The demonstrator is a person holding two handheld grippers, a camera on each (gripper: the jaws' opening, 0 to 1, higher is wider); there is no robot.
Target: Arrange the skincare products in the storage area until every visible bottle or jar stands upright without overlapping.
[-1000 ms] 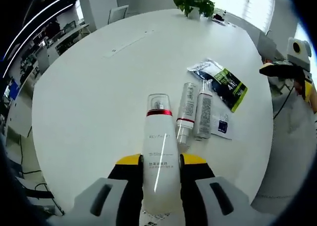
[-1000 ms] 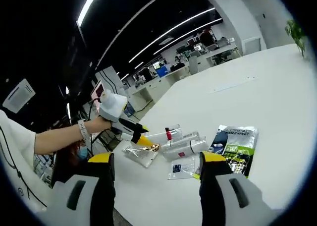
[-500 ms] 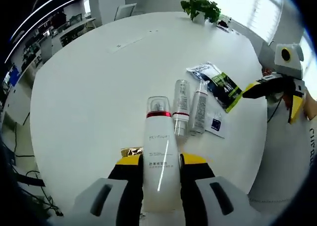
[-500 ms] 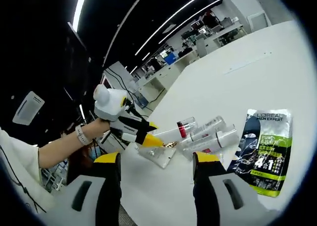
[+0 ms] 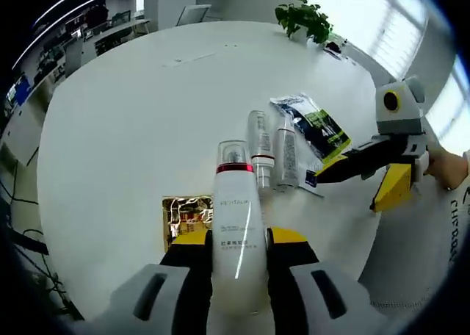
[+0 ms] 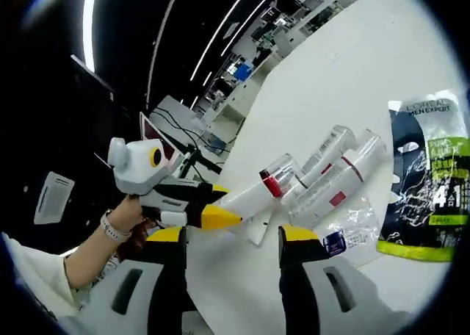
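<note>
One white bottle [image 5: 237, 232] with a red collar and clear cap is clamped between the jaws of the left claw [image 5: 237, 241], held above the white tabletop [image 5: 125, 122]. Two slimmer bottles [image 5: 270, 157] are seen lying side by side beside a dark sachet [image 5: 312, 124]. The right claw [image 6: 230, 239] is spread wide with nothing held.

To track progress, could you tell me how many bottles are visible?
3: one white bottle held in the left gripper, two clear bottles lying side by side on the table.
</note>
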